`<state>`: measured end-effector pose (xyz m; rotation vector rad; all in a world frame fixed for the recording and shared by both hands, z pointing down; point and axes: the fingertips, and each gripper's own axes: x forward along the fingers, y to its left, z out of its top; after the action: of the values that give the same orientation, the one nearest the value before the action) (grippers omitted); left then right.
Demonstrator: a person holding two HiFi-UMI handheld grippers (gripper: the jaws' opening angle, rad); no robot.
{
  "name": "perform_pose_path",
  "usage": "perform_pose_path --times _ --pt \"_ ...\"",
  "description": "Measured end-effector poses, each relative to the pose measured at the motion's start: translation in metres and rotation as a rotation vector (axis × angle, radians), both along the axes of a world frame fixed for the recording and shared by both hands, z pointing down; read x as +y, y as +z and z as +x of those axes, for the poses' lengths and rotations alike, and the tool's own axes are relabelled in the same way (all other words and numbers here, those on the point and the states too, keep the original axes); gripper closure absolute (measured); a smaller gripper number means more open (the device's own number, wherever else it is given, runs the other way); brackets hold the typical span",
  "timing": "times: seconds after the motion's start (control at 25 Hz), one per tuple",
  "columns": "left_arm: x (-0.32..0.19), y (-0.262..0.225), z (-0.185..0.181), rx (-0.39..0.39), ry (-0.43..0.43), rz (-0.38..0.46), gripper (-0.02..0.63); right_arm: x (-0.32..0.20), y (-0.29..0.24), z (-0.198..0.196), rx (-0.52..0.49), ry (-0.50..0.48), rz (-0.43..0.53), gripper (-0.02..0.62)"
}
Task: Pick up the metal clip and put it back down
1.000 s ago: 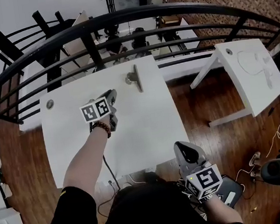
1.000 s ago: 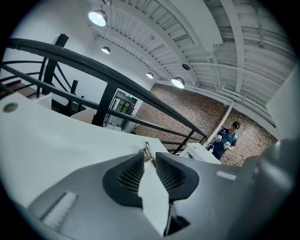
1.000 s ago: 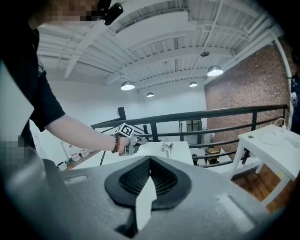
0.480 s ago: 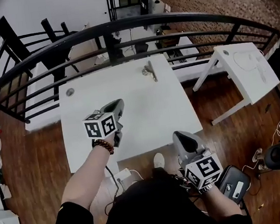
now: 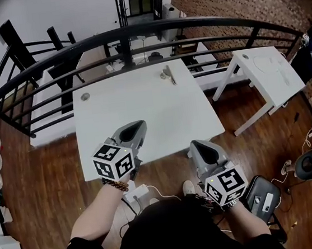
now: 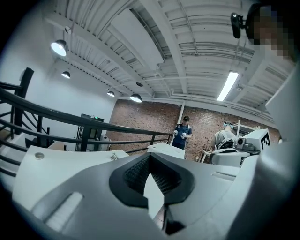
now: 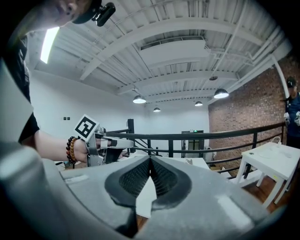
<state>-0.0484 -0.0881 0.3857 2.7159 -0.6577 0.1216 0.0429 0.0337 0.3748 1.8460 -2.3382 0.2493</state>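
Note:
The metal clip [image 5: 167,73] lies on the white table [image 5: 142,106] near its far edge, and shows small and far off in the left gripper view [image 6: 114,156]. My left gripper [image 5: 135,127] hovers over the table's near edge, far from the clip, jaws shut with nothing between them [image 6: 150,154]. My right gripper [image 5: 198,147] hangs off the table's near right corner over the floor, its jaws also closed and empty [image 7: 150,158]. In the right gripper view the left gripper [image 7: 105,151] appears to the left, held level.
A curved black railing [image 5: 134,36] runs behind the table. A second white table [image 5: 274,73] stands to the right, black chairs [image 5: 15,37] at the back left. A power strip with cable [image 5: 136,194] and a dark bag [image 5: 261,201] lie on the wood floor.
Both grippers have drawn back from the table toward the person. The left one moved from mid-table to the near edge and rose. The clip has stayed on the table.

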Motion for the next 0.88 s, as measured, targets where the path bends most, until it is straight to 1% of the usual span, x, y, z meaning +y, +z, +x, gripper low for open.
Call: perform_pose_path --times 0.28,0.6,0.72,0.88 --pt "0.054 -0.016 0.009 -0.004 0.007 0.065 0.589 0.018 -0.008 0.004 -0.002 -0.043 0.020 0.606" --pt "0.101 -0.034 0.051 -0.015 0.026 0.147 0.589 0.039 -0.019 0.024 0.009 -0.108 0.044 0.606" --pt "0.113 -0.036 0.065 -0.034 0.026 0.182 0.589 0.044 -0.019 0.032 0.010 -0.127 0.050 0.606" --pt "0.130 -0.038 0.084 -0.064 0.049 0.221 0.589 0.047 -0.023 0.042 0.005 -0.140 0.063 0.606"
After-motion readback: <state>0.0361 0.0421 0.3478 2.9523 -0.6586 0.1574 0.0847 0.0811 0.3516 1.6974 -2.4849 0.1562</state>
